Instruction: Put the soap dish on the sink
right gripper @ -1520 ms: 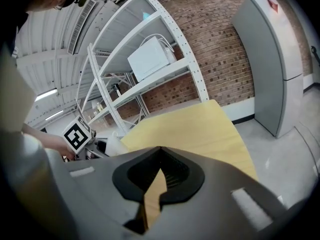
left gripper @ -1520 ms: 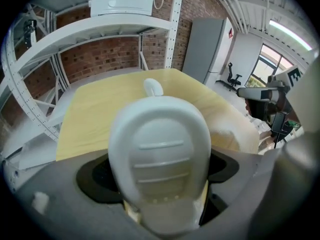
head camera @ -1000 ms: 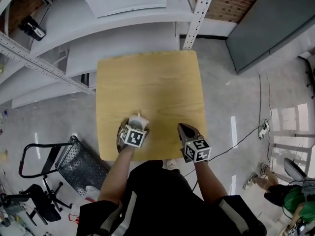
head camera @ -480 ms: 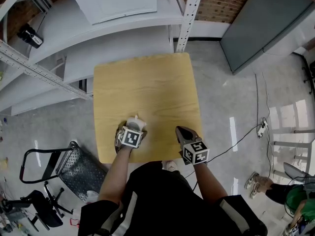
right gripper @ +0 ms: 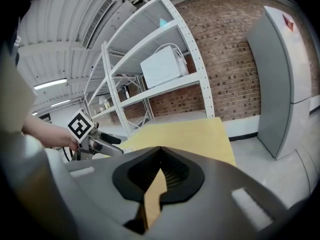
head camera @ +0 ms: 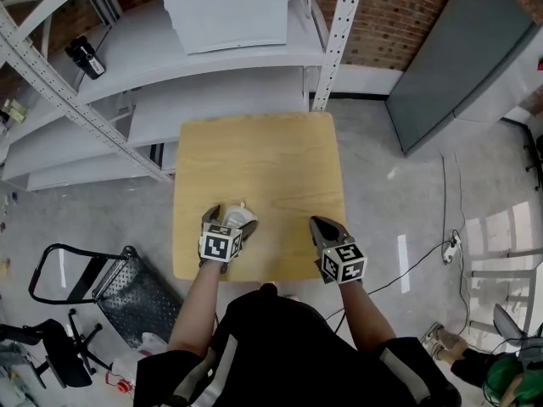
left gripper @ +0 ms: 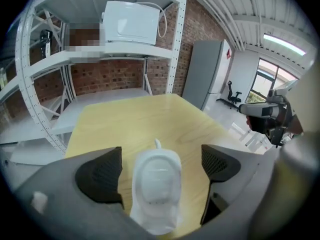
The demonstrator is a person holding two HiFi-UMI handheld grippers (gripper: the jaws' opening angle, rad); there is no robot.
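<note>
Soap dish (head camera: 240,213), white and shallow, hollow empty, lying flat on the table (head camera: 254,142) at the table's near-left part, close to the near edge. Narrow end with a small nub turned toward the table's far side.

Left hand-held gripper (head camera: 231,219) low over that same part of the table, spread wide, one dark pad on each side of the dish. Strip of table wood showing between the dish and the right-hand pad; left-hand pad very close to the dish, contact not clear.

Right hand-held gripper (head camera: 321,222) at the table's near-right part, pressed together at the tips and pinching nothing, with only a thin slit of table wood seen behind them. Well apart from the dish.

Table top square, pale yellow wood grain. Grey concrete floor (head camera: 399,202) all around the table. Beyond the table's far edge, a grey metal shelving rack (head camera: 127,100) with a white boxy appliance (head camera: 227,7) on an upper shelf, and a brick wall (head camera: 399,15) behind. Off the table's far-right corner, a tall grey cabinet (head camera: 467,49). Thin cable (head camera: 424,240) on the floor to the table's right.
</note>
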